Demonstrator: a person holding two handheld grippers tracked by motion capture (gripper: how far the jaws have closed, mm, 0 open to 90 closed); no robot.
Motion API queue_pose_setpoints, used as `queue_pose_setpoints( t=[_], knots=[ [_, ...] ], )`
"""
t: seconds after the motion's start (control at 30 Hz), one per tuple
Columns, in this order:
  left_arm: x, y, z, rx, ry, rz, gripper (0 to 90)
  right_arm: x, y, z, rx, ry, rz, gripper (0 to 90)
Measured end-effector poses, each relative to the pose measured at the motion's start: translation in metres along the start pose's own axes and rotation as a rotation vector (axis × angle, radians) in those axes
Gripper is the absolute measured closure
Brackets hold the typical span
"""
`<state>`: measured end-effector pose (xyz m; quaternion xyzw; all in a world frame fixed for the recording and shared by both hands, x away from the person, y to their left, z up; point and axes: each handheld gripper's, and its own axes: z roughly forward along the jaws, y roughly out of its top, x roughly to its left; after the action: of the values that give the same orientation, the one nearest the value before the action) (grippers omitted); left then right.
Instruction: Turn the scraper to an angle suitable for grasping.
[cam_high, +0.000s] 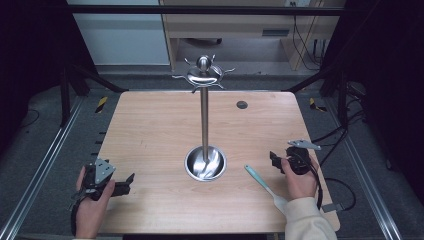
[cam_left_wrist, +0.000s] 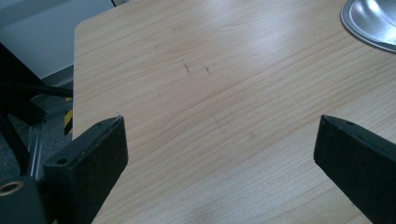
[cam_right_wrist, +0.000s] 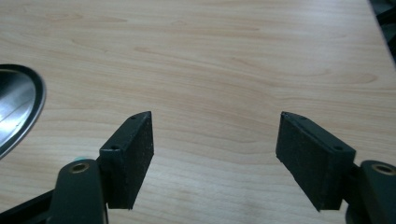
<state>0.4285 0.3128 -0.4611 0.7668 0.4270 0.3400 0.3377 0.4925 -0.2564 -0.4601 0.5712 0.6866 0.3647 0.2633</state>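
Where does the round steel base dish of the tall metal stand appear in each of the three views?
High view: the round steel base dish sits at centre, on the wooden table.
Left gripper view: its rim is cut off at the top right corner.
Right gripper view: its rim is at the left edge.
Shared landmark: the table's wood grain.

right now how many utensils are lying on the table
1. A light blue-handled utensil lies flat near the table's front right, between the metal stand's base and the right hand; its near end is hidden by the sleeve.
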Motion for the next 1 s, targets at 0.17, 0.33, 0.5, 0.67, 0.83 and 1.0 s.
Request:
queue_pose_setpoints(
  t=[0.17,0.33,0.5,0.67,0.83,1.0],
  knots=[
    [-0.001,0.000,0.000,0.002,-0.002,0.002,2.6,0.002,-0.003,0.005,0.001,-0.047,-0.072,28.3],
    [-0.002,0.000,0.002,0.009,-0.005,0.014,2.7,0.005,-0.005,0.009,0.024,-0.059,-0.102,27.3],
    [-0.002,0.001,0.001,0.009,-0.005,0.017,2.7,0.009,-0.003,0.010,0.060,-0.083,-0.099,28.9],
    [0.000,0.000,0.001,0.011,0.003,0.011,2.7,0.012,-0.002,0.011,0.100,-0.039,-0.105,41.0],
    [0.000,0.001,0.002,0.015,0.003,0.013,2.7,0.020,-0.002,0.013,0.136,0.010,-0.135,57.5],
    [0.000,0.001,0.001,0.013,0.003,0.014,2.7,0.026,-0.003,0.013,0.169,0.063,-0.164,74.5]
  ],
)
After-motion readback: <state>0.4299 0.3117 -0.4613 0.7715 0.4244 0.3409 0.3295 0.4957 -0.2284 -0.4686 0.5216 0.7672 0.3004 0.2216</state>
